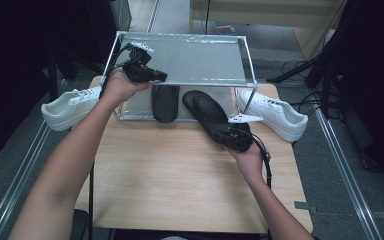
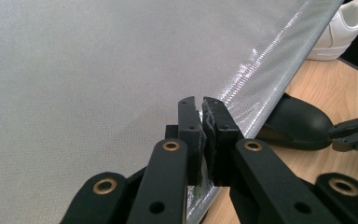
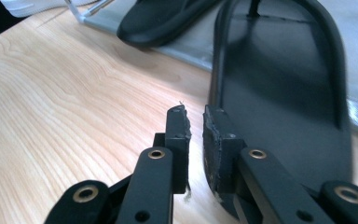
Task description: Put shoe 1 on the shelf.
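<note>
The left gripper (image 1: 150, 75) sits at the 10 o'clock corner of the two-tier metal-framed shoe rack with grey mesh shelves (image 1: 195, 60). In the left gripper view its fingers (image 2: 189, 123) are closed on the silver front edge of the upper shelf, with almost no gap between them.

The right gripper (image 1: 232, 136) lies at 3 o'clock of the light wooden worktop (image 1: 180, 175), at the heel of a black rubber flip-flop sandal (image 1: 207, 112). In the right gripper view its fingers (image 3: 178, 128) stand slightly apart, with a narrow gap. The sandal heel rim lies against the outer side of one finger, not visibly pinched. The sandal's toe points to 12 o'clock onto the lower shelf.

A second black sandal (image 1: 165, 102) lies on the lower shelf just beside it. One white low-top sneaker (image 1: 70, 107) sits at 9 o'clock of the rack, another (image 1: 275, 114) at 3 o'clock
</note>
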A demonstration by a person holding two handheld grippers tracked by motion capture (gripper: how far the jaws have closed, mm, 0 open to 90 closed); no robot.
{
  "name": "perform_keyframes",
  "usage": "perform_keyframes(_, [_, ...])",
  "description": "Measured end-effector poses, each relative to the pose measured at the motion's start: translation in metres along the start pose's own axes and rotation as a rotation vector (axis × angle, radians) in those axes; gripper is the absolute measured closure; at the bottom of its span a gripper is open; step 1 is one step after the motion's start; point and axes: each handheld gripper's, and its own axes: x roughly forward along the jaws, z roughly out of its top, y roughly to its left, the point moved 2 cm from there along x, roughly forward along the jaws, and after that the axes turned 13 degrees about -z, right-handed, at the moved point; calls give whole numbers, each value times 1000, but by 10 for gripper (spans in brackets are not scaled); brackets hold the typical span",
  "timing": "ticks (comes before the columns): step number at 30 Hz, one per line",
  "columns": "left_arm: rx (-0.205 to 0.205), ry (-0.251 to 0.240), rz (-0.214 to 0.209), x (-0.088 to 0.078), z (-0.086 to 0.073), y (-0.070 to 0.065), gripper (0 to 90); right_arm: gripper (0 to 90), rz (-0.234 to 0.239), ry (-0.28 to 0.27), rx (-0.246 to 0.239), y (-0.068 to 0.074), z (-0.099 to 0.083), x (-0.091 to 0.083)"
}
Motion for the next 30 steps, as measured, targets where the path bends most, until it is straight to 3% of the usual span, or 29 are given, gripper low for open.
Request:
perform_keyframes(13, [15, 7, 7, 0, 0, -1, 865, 900, -48, 15, -32, -24, -26, -25])
perform_keyframes(18, [15, 7, 9, 0, 0, -1, 865, 900, -77, 46, -26, -36, -35, -24])
perform_keyframes(20, [13, 3, 6, 0, 0, -1, 865, 900, -93, 63, -2, -43, -39, -22])
perform_keyframes(30, [7, -11, -1, 0, -2, 0, 865, 900, -146, 103, 10, -53, -43, -11])
